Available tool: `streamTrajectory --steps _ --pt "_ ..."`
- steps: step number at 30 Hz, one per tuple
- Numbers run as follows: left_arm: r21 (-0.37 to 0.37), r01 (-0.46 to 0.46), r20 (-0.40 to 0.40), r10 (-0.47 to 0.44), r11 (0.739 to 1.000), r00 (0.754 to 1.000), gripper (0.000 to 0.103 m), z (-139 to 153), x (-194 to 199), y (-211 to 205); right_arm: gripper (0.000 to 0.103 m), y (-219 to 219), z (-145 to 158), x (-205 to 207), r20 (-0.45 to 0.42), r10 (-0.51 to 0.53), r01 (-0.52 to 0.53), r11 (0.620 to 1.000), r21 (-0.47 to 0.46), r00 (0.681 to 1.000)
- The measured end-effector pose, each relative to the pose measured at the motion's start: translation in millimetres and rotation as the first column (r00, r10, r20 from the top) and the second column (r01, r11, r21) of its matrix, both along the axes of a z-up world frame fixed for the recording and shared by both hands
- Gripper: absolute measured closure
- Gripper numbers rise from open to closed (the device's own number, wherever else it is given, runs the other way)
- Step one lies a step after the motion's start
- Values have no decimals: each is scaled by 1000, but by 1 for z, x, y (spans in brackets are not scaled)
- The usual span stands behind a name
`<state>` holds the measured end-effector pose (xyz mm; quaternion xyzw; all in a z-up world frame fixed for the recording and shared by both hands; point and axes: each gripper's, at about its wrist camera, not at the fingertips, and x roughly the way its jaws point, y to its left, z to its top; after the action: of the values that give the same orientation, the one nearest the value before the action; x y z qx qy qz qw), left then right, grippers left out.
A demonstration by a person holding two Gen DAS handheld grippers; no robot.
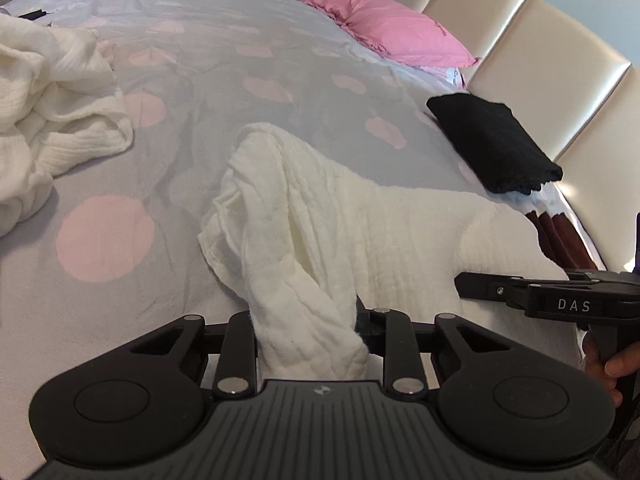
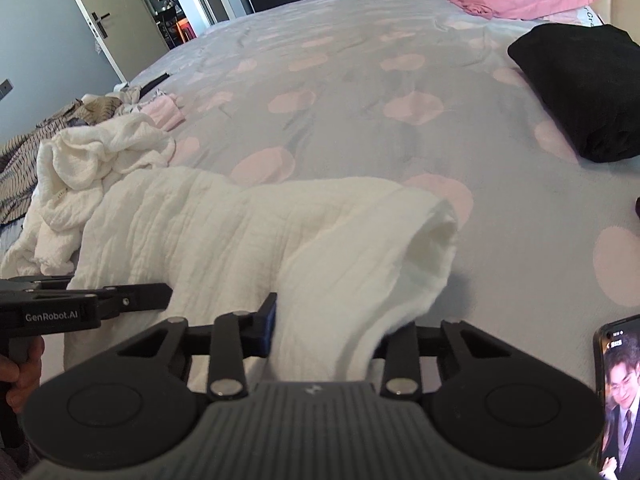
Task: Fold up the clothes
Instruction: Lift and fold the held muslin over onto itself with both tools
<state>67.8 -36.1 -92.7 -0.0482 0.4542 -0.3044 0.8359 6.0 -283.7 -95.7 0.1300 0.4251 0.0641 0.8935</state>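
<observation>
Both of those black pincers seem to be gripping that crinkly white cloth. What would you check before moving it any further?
1. Left gripper shut on the crinkly white cloth: ok.
2. Right gripper shut on it: ok.
3. Cloth spread flat between them: not ok, it sags and bunches.
4. Bare grey bedspread with pink dots ahead: ok.
5. Folded black garment clear of the cloth: ok.
6. Rumpled white pile apart from the cloth: cannot tell.

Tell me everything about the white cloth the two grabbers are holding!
The white cloth looks soft and crinkly, like textured cotton. Both the left gripper and the right gripper pinch it, bunched between their fingers. It sags between them in loose, open folds, its far part resting on the grey bedspread with pink spots.
</observation>
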Motion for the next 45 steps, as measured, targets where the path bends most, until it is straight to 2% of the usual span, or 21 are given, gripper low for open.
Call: streamTrajectory --steps 7,13,20,25,29,32,38,45 --pt "-19 -3 96 5 1000 995 81 28 -14 3 65 4 25 -8 58 17 -16 1000 -17 998" --pt "-83 -9 149 21 997 989 81 60 -22 8 66 2 55 -19 148 41 -38 999 -20 988" --pt "-147 90 149 -68 985 986 81 99 -32 -20 67 -52 104 -34 134 95 -93 995 -24 986" --pt "-181 212 156 -184 960 970 82 118 -39 -73 67 -95 140 -45 118 134 -130 991 -40 984" --pt "-235 308 129 -284 922 950 82 121 -42 -132 67 -152 169 -56 82 147 -137 984 -116 986" --pt "-262 378 97 -365 888 926 82 119 -43 -181 67 -194 189 -63 49 148 -138 977 -165 988" --pt "-282 481 36 -492 830 870 82 103 -43 -273 67 -282 195 -73 -39 82 -88 977 -194 996" --pt "-299 519 -60 -559 801 827 82 65 -47 -350 67 -359 176 -79 -143 12 -45 971 -234 990"
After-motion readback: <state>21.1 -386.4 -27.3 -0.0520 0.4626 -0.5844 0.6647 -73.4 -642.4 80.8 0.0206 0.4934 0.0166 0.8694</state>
